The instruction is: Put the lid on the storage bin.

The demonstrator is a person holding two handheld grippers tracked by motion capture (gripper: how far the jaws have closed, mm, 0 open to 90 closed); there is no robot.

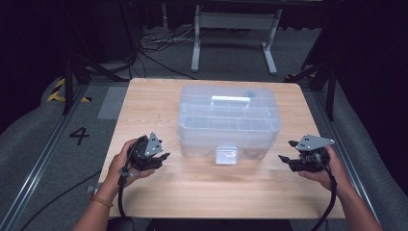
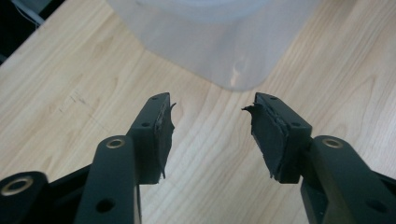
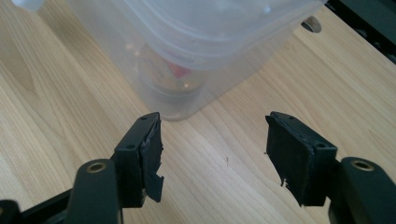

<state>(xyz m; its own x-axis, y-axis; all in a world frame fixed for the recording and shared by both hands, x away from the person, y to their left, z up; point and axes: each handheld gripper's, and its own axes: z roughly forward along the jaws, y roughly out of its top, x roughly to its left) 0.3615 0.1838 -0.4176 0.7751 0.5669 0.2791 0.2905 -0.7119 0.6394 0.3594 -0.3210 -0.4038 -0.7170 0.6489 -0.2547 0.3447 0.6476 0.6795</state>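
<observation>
Our left tongs [image 1: 164,155] and right tongs [image 1: 285,157] both stand wide with nothing between them. The clear box [image 1: 229,120] sits mid-table [image 1: 144,192] between them, lid on. If we grab its smooth corners, it could slip or slide away. We can't quite tell what's inside; the walls are foggy.

The left gripper [image 2: 212,121] pointed across a pale wooden table [image 2: 70,84], its two black jaws standing apart with nothing between them, worn pads [image 2: 268,135] frayed at the edges. Just beyond the tips stood the rounded corner of a translucent plastic box [image 2: 219,42], resting on the tabletop, clear of both jaws.
</observation>
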